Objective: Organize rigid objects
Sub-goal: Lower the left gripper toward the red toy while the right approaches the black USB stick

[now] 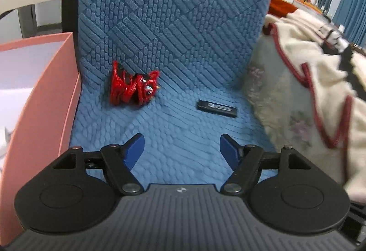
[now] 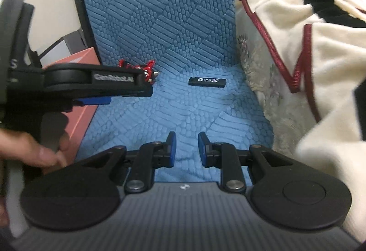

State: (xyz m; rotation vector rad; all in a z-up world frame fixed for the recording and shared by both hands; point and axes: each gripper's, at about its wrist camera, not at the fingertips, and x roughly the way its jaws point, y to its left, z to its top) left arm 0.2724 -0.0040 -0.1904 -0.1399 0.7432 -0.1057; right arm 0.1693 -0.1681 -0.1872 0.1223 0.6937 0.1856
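Seen from the left wrist, the left gripper (image 1: 181,148) hangs spread wide and empty over the blue quilted seat cover (image 1: 173,22). A red toy (image 1: 132,86) lies ahead and to the left, near the pink box (image 1: 43,100); a black stick (image 1: 216,108), perhaps a USB drive, lies ahead and slightly right, its long axis running across the view. Open cover separates both from the fingertips. A cream blanket (image 1: 320,95) crowds the right edge.

Seen from the right wrist, the right gripper (image 2: 187,148) holds nothing, its jaws apart by a narrow gap. The black stick (image 2: 207,82) lies ahead, a little right, again crosswise, so a straight reach would straddle its short width. The left gripper (image 2: 107,97) crosses in from the left, partly hiding the red toy (image 2: 146,70), which it seems nearer to.
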